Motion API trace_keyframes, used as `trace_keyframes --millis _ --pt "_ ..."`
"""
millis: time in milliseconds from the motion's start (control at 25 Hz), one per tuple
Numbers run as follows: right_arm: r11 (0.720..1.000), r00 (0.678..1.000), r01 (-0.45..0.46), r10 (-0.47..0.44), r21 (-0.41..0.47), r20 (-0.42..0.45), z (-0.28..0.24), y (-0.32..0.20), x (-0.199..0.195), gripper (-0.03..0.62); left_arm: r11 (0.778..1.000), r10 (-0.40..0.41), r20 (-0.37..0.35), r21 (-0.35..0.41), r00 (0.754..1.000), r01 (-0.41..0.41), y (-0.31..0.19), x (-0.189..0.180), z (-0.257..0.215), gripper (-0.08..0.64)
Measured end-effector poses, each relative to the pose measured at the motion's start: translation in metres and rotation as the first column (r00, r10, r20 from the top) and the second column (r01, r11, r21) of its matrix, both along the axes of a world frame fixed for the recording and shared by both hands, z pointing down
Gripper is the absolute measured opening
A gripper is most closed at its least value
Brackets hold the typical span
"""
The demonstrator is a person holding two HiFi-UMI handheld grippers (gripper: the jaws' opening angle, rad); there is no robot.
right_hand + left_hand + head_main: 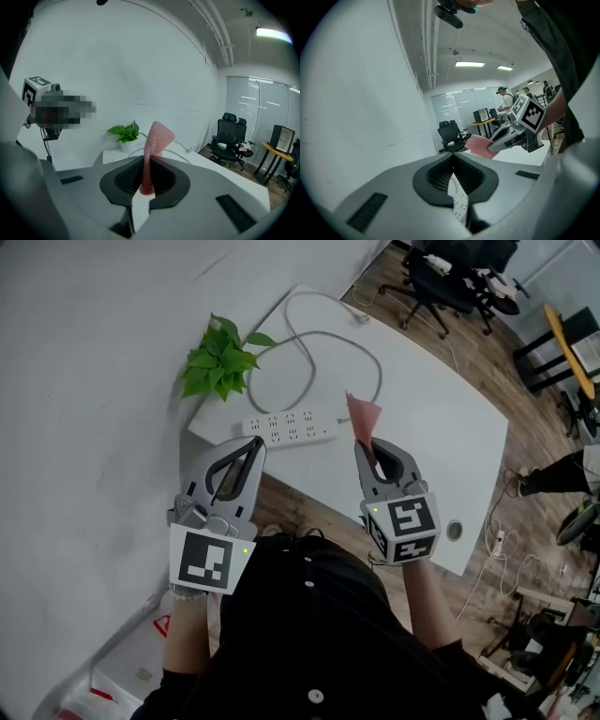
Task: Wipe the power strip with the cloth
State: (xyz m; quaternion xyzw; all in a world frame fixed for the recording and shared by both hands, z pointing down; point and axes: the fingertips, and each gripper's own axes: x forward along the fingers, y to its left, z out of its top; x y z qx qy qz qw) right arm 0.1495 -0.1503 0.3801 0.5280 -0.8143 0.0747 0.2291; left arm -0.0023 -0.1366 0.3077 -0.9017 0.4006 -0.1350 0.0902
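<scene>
At the bench's left corner, close to the wall, a small green plant [223, 359] stands. Just this side of it, your left claw [253, 442] hovers by the near edge of the bench [450, 418]. Its jaws are pressed together with nothing between them. Its own view shows only a sliver of the power strip [291, 427] through the gap under the closed tips.

That white strip lies flat along the near edge, between your two claws. Its grey cable [314, 338] loops away across the bench toward the far edge.

Further right, your right claw [367, 448] is clenched on the pink cloth [364, 415]. The cloth stands up from the jaws in a folded peak, held in the air by the strip's right end. Beyond the bench's far side, black office chairs [441, 282] sit on the wood floor [487, 362].
</scene>
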Motion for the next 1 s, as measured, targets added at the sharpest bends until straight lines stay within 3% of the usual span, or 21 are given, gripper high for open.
trace_keyframes --millis 1000 --pt "0.999 1.0 0.027 -0.027 0.047 0.004 -0.017 0.002 -0.013 0.049 1.0 0.008 0.004 -0.004 1.0 -0.008 0.005 0.004 0.002 0.014"
